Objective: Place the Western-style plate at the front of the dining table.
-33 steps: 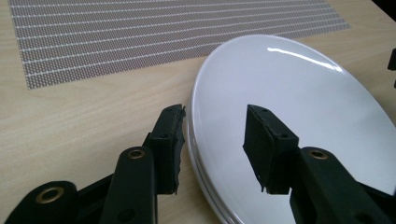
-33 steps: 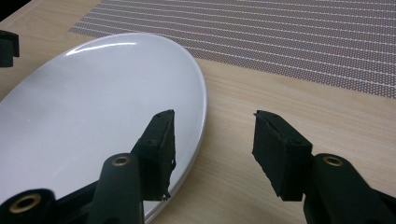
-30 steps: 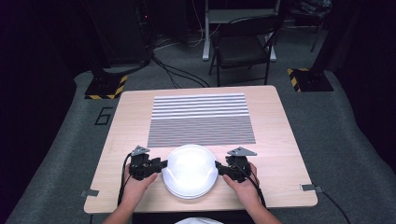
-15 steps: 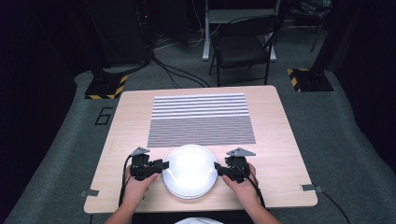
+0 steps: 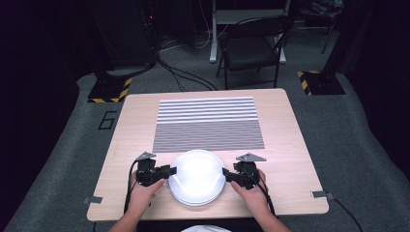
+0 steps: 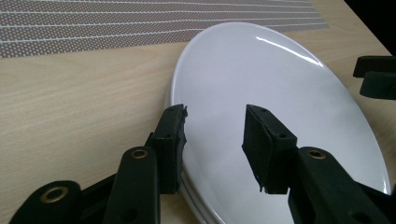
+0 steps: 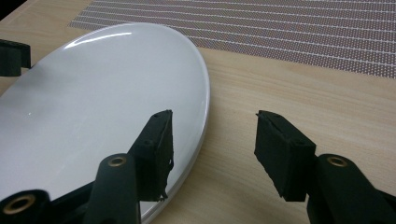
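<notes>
A stack of white plates lies near the table's front edge, between my two grippers. My left gripper is at its left rim and stands open. In the left gripper view one jaw is beside the rim and the other is over the top plate. Lower rims show beneath the top plate. My right gripper is at the right rim, also open. In the right gripper view its left jaw is over the plate and its right jaw is over bare wood.
A grey striped mat covers the far half of the wooden table. Beyond the table stand a folding chair and stand bases with yellow-black tape. Cables run across the dark floor.
</notes>
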